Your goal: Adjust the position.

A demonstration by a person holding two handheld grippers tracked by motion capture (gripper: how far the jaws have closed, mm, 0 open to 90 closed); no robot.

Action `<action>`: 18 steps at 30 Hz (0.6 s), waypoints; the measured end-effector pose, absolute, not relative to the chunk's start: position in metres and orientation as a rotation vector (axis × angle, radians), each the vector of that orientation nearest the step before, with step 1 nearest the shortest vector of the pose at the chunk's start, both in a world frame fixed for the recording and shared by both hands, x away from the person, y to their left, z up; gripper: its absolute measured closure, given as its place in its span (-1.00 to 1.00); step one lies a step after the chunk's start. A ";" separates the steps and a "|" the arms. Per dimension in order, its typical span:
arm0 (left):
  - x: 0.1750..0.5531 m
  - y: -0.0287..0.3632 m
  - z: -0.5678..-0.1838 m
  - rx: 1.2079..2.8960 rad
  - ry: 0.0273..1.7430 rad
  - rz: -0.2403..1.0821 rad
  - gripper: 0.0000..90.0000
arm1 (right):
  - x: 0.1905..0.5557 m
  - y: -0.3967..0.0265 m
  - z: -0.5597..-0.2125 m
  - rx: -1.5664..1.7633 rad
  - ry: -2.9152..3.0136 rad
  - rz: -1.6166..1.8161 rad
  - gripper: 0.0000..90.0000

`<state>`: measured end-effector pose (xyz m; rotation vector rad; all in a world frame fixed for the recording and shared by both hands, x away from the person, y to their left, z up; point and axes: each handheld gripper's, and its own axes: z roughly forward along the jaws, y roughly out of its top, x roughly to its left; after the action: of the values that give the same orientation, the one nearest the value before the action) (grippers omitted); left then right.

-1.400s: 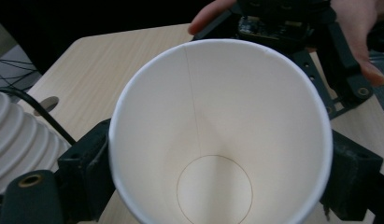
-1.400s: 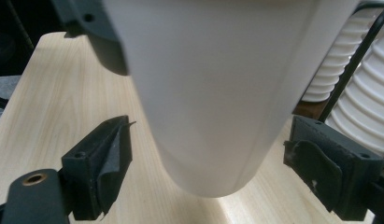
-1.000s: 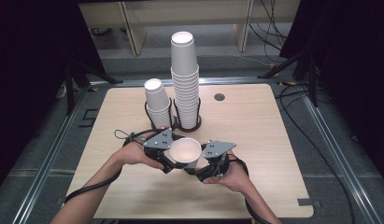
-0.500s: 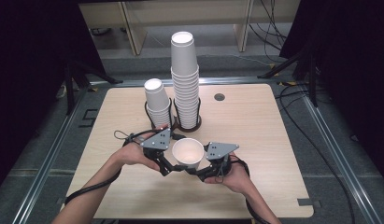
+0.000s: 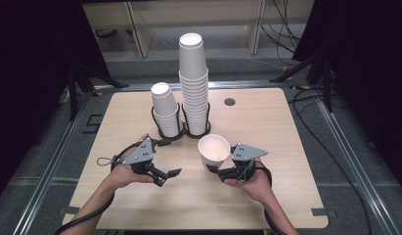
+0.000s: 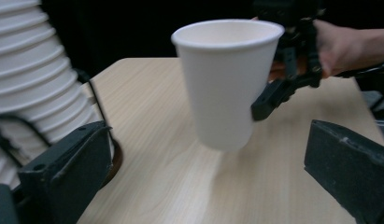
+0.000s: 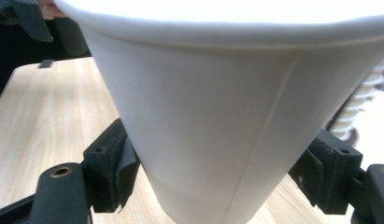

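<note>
1. One cup (image 5: 214, 151) sits at frame centre of the high view, upright, clamped by the right gripper (image 5: 219, 172) low on its wall.
2. Left gripper (image 5: 170, 175) at lower left, jaws wide, just been opening, nothing between them, apart from the cup.
3. Two stacks (image 5: 193, 83) stand in holders (image 5: 169, 133) at upper centre on the table (image 5: 267, 122).
4. In the right gripper view the cup is pinched from both sides.
</note>
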<state>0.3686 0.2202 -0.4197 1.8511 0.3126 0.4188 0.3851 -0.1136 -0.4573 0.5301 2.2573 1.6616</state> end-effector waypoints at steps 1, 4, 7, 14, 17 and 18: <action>0.364 0.222 -0.424 1.839 0.379 0.389 -1.00 | 0.386 -0.115 -0.458 0.529 2.233 1.653 -0.48; 0.362 0.228 -0.433 1.835 0.380 0.455 -0.99 | 0.386 -0.121 -0.459 0.563 2.222 1.655 -0.48; 0.358 0.232 -0.441 1.828 0.418 0.482 -0.99 | 0.386 -0.127 -0.459 0.610 2.208 1.632 -0.48; 0.352 0.245 -0.449 1.773 0.552 0.571 -0.99 | 0.386 -0.140 -0.457 0.683 2.151 1.633 -0.48; 0.351 0.250 -0.450 1.732 0.574 0.592 -0.99 | 0.388 -0.145 -0.458 0.695 2.127 1.607 -0.48; 0.349 0.252 -0.449 1.741 0.588 0.605 -1.00 | 0.389 -0.146 -0.458 0.692 2.128 1.605 -0.48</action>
<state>0.3493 0.2519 -0.4491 1.7406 0.5877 0.6050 0.3887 -0.1461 -0.4581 0.6921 2.1282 1.6053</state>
